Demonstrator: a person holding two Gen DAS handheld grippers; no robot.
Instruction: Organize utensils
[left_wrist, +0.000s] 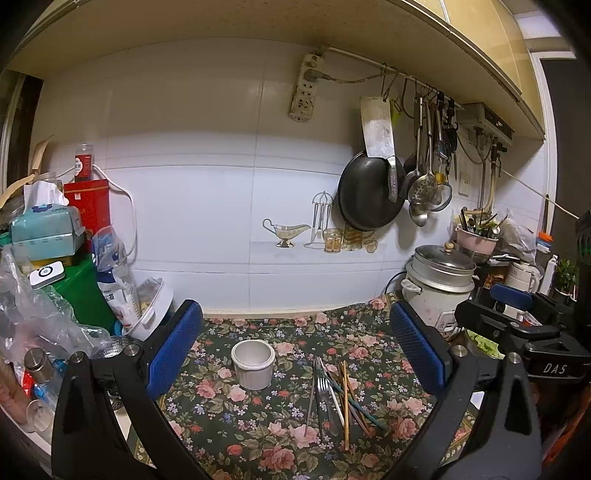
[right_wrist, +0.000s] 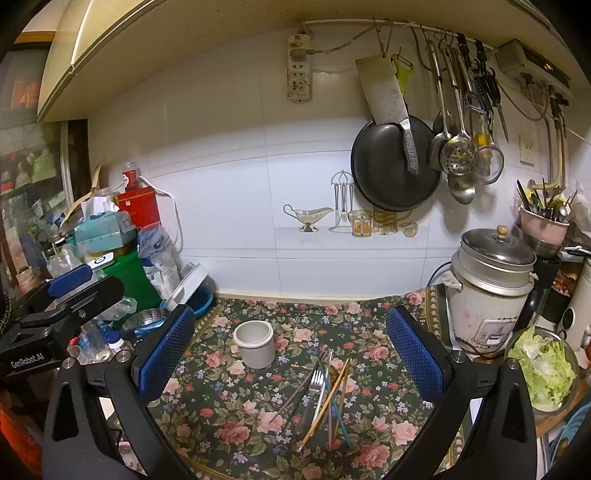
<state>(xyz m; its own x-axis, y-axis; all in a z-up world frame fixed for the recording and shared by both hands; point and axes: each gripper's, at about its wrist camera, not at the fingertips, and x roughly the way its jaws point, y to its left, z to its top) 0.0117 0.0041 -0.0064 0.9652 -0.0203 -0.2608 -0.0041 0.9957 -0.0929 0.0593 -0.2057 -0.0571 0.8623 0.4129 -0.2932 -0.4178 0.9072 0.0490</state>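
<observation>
On the bench, toward the middle of the floral cloth, a loose pile of utensils lies beside the white cup, apart from it: a fork and several chopsticks crossing one another. Nothing appears sorted yet; the whole job seems left to do. The cup looks empty. Both the left gripper and right gripper hover above with jaws spread wide, holding nothing. At the bench's back right, a pink holder already bristles with cutlery, next to the rice cooker.
</observation>
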